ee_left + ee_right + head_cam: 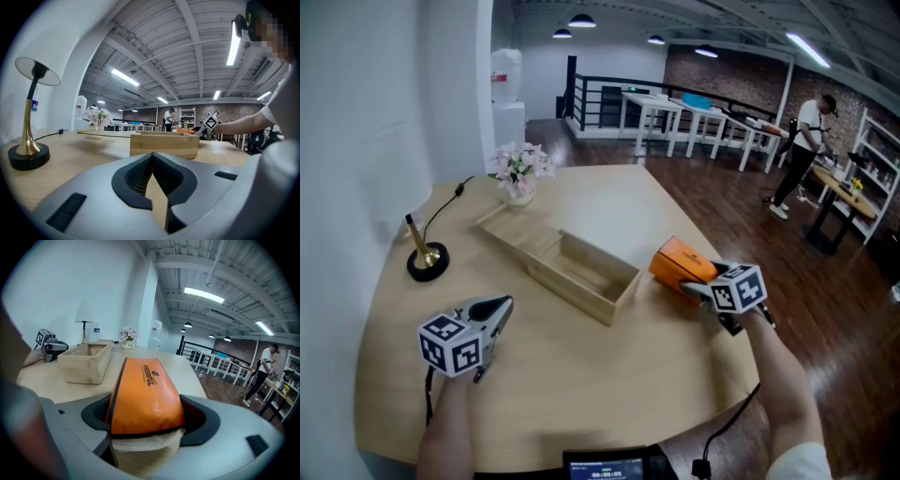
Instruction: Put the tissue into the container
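While the right gripper clasps the orange tissue pack by one end, pack on the table just right of the open wooden container, left gripper near the container's other side, jaws pressed together, empty.

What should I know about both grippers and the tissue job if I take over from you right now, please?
Left gripper: shut, empty, low over the table on the near side of the wooden box.
Right gripper: closed on the near end of the orange tissue pack.
The pack lies on the table to the right of the box, apart from it. The box is open, with nothing seen inside.
Done: pack grasped.
Left: lift it, set it into the box, release.
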`<action>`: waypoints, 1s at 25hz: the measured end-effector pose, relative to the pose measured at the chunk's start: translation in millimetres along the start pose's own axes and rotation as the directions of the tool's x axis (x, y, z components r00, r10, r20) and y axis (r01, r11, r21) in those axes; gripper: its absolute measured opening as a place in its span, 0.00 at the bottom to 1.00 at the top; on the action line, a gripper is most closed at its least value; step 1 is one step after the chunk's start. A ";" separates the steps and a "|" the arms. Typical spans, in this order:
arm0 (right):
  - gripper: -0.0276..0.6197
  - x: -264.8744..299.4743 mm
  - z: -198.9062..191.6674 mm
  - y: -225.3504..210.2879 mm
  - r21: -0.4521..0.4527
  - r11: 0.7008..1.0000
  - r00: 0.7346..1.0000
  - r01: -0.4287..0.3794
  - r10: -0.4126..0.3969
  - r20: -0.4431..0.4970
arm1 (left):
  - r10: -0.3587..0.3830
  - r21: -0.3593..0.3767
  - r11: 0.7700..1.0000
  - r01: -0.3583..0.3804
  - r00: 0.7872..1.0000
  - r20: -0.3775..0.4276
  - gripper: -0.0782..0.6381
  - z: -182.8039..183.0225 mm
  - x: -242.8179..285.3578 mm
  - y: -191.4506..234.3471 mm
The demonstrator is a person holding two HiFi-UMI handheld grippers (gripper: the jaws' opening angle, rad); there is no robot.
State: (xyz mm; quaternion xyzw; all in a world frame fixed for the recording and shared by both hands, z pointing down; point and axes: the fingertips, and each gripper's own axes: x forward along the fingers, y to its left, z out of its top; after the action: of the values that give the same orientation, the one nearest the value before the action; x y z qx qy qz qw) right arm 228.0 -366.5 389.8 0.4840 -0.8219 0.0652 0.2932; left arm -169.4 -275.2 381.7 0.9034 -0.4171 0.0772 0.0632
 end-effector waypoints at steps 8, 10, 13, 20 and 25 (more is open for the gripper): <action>0.66 -47.8 91.8 45.2 -0.044 0.999 0.995 0.006 -0.001 0.095 | -0.004 0.001 1.000 0.004 1.000 0.005 0.12 1.2 2.0 -0.6; 0.66 -48.8 121.9 78.8 -0.057 0.997 0.990 -0.045 0.052 0.129 | -0.003 0.000 1.000 0.003 1.000 0.004 0.12 0.8 2.2 -1.0; 0.66 -35.2 155.7 128.5 -0.066 0.992 0.981 -0.108 0.117 0.158 | 0.005 -0.001 1.000 -0.005 1.000 0.004 0.12 0.5 1.5 0.9; 0.66 26.7 160.0 172.8 -0.076 0.994 0.993 -0.077 0.083 0.078 | 0.010 -0.005 1.000 -0.010 1.000 0.004 0.12 1.8 1.0 -1.1; 0.66 36.5 160.6 185.2 -0.117 0.992 0.996 -0.053 0.060 0.062 | 0.013 -0.005 1.000 -0.013 1.000 0.004 0.12 3.0 -0.8 -2.2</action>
State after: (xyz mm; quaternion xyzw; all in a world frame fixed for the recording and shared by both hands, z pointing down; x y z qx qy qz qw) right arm -6.8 -360.1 310.8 0.4447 -0.8469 0.0102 0.2915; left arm -168.0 -273.7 378.5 0.9007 -0.4231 0.0750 0.0641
